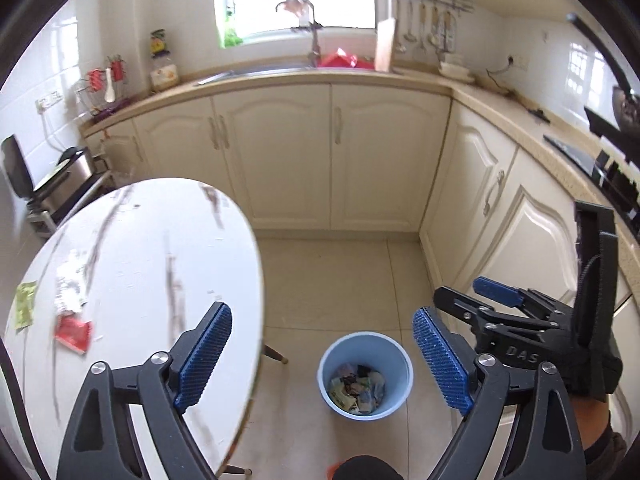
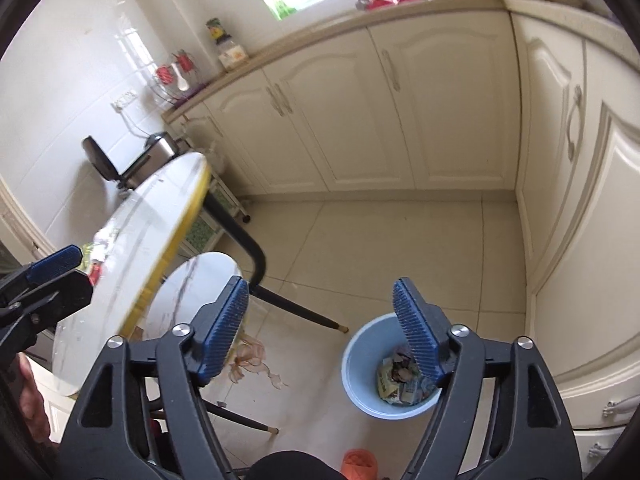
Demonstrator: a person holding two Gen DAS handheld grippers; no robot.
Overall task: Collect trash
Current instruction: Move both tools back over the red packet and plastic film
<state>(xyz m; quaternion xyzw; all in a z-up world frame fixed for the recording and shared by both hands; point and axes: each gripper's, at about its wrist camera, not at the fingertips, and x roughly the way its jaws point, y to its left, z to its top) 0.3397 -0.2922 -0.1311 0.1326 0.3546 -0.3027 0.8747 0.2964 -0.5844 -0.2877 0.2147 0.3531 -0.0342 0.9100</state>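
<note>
Our left gripper (image 1: 322,354) fingers wide, empty; right gripper (image 2: 320,328) too. Blue bin (image 1: 365,376) on floor, wrappers inside. Red wrapper (image 1: 73,334), green one (image 1: 25,304) on tabletop (image 1: 160,248). Table leg (image 2: 256,256) near bin.

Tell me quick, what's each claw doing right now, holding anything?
Left claw: open, nothing between its pads, above the blue bin.
Right claw: open, empty, also over the bin.
</note>
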